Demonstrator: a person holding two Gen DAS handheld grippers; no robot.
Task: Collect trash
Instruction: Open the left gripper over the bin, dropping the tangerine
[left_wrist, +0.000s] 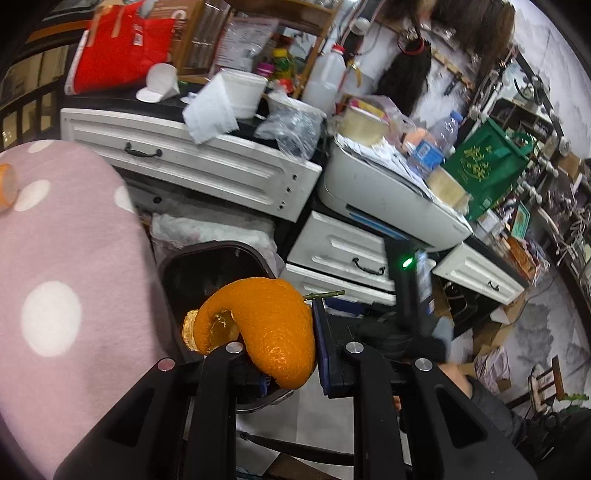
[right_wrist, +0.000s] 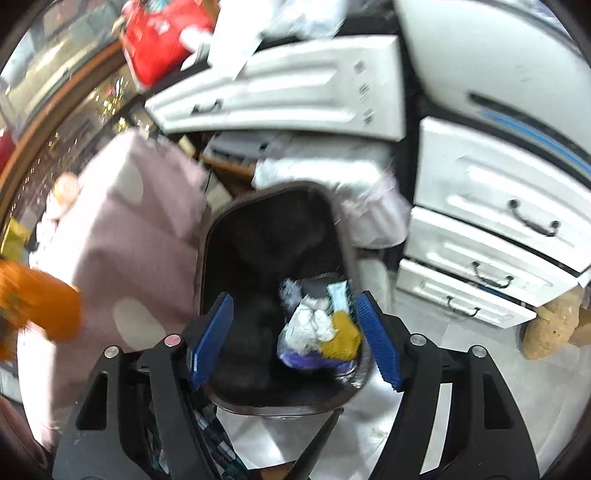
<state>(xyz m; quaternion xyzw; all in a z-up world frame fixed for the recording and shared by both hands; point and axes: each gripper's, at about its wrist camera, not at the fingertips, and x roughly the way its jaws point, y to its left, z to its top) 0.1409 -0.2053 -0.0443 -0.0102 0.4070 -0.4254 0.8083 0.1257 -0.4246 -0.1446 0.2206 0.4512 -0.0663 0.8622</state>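
Note:
My left gripper (left_wrist: 284, 347) is shut on a curled orange peel (left_wrist: 266, 325) with a green stem and holds it just above the near rim of a dark trash bin (left_wrist: 207, 258). In the right wrist view the same bin (right_wrist: 280, 236) lies straight below, holding crumpled white paper, a yellow scrap and purple plastic (right_wrist: 321, 332). My right gripper (right_wrist: 293, 343) is open and empty above the bin's mouth, blue pads (right_wrist: 210, 339) spread wide. The orange peel (right_wrist: 40, 306) shows blurred at the left edge there.
A pink polka-dot cloth surface (left_wrist: 66, 280) lies left of the bin. White drawer units (left_wrist: 207, 162) and a white printer (left_wrist: 388, 192) stand behind and right, piled with bags, bottles and paper. A green bag (left_wrist: 484, 166) is on the right. The floor is pale tile (right_wrist: 461, 354).

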